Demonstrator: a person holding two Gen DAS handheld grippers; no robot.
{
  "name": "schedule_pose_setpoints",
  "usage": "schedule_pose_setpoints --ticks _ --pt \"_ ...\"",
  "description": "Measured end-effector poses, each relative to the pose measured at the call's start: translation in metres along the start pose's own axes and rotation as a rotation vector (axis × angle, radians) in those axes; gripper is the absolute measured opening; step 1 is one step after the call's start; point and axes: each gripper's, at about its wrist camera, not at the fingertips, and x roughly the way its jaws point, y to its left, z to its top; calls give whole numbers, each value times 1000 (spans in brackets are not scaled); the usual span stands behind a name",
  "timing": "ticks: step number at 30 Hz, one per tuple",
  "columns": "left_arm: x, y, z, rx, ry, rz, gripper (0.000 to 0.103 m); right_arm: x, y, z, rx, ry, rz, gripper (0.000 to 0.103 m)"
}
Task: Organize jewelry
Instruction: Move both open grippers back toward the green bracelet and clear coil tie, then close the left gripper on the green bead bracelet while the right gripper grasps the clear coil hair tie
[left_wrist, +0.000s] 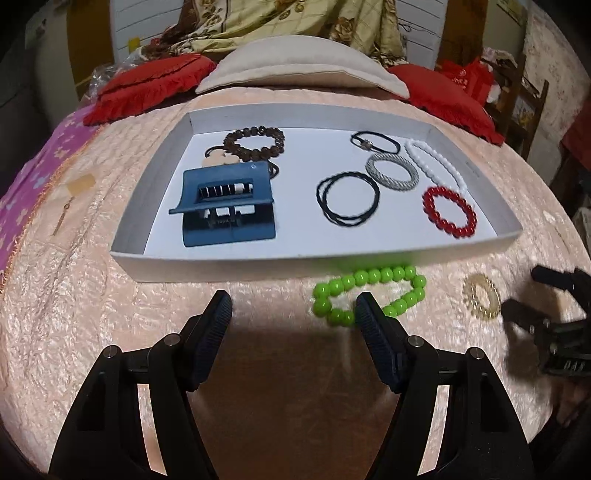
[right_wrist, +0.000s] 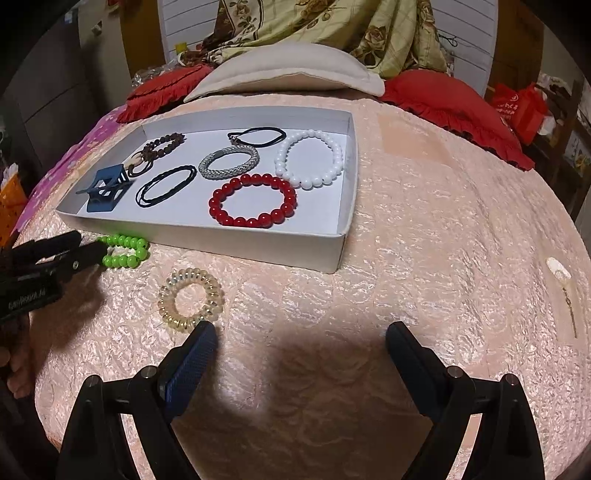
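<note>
On the pink bedspread (right_wrist: 424, 229), just in front of the white tray's (right_wrist: 236, 251) near wall, lie the two pieces not yet put away: a green bead bracelet (left_wrist: 369, 295) and, to its right, a pale coil hair tie (right_wrist: 191, 299). Both grippers hang low with jaws spread and nothing between them. The left gripper (left_wrist: 293, 308) has its right finger over the bracelet's near edge; it would do well to shift right, so one finger drops inside the loop and the other outside, then close on a single run of beads. The right gripper (right_wrist: 301, 336) sits right of the hair tie and likely needs to slide left before closing. Inside the tray, bare floor shows near the red bracelet (right_wrist: 253, 201), a fair landing spot.
</note>
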Motion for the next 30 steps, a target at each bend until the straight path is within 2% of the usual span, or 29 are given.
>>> schedule_pose_setpoints --ticks 4,10,12,14,17,19,25,30 --pt "-3 -3 -5 33 7 -20 69 0 -2 0 9 -1 -1 92" --pt "-5 -9 -4 61 -4 -76 44 -3 -2 1 13 -17 4 92" --pt "-5 -10 -4 65 -4 -98 30 -4 -2 1 15 -27 9 92" --pt "-5 -12 -4 75 -4 -116 22 -7 -3 2 18 -40 15 92" --pt "-6 -15 -4 85 1 -146 19 -9 -4 2 25 -54 25 92" --pt "-5 -15 -4 82 6 -167 10 -9 -4 3 29 -58 25 92" --pt "-4 -10 -1 59 9 -153 11 -8 -4 3 28 -53 24 92" --pt "0 -7 3 22 12 -174 12 -7 -3 3 25 -53 25 92"
